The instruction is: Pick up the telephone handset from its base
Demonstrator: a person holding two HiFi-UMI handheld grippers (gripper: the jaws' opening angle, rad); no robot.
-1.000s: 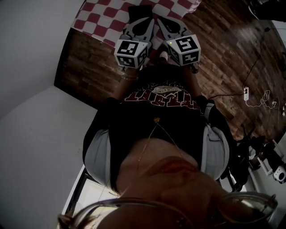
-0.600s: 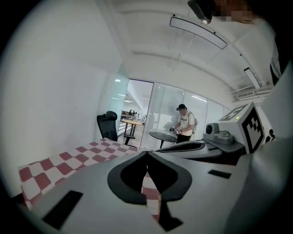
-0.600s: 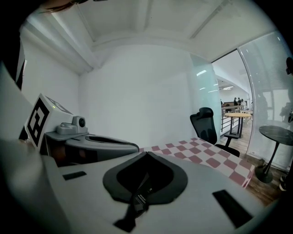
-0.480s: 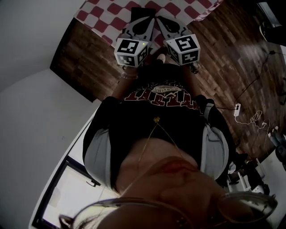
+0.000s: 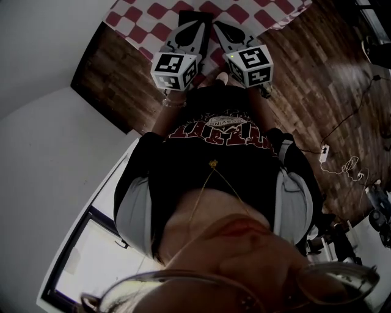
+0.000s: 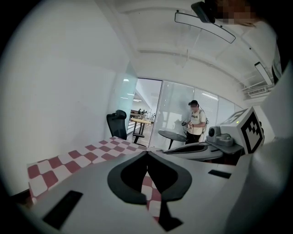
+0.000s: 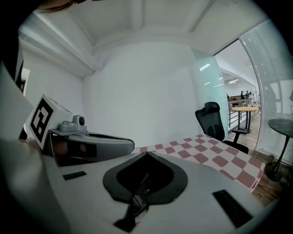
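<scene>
1. Hovering at 12 o'clock by checkered cloth [image 5: 153,15]: left gripper [image 6: 146,152] and right gripper [image 7: 146,153], jaws closed tight on both, empty.
2. Handset and base outside every view; bearing, long axis, nearer hand unknowable.

White walls [image 7: 137,91], wood floor [image 5: 305,79], office chair [image 7: 211,119]

Grippers drift; view swings
The left gripper [image 5: 199,23] and right gripper [image 5: 217,27] sit slightly further up-left in the head view; a window [image 5: 91,250] has entered lower left.
</scene>
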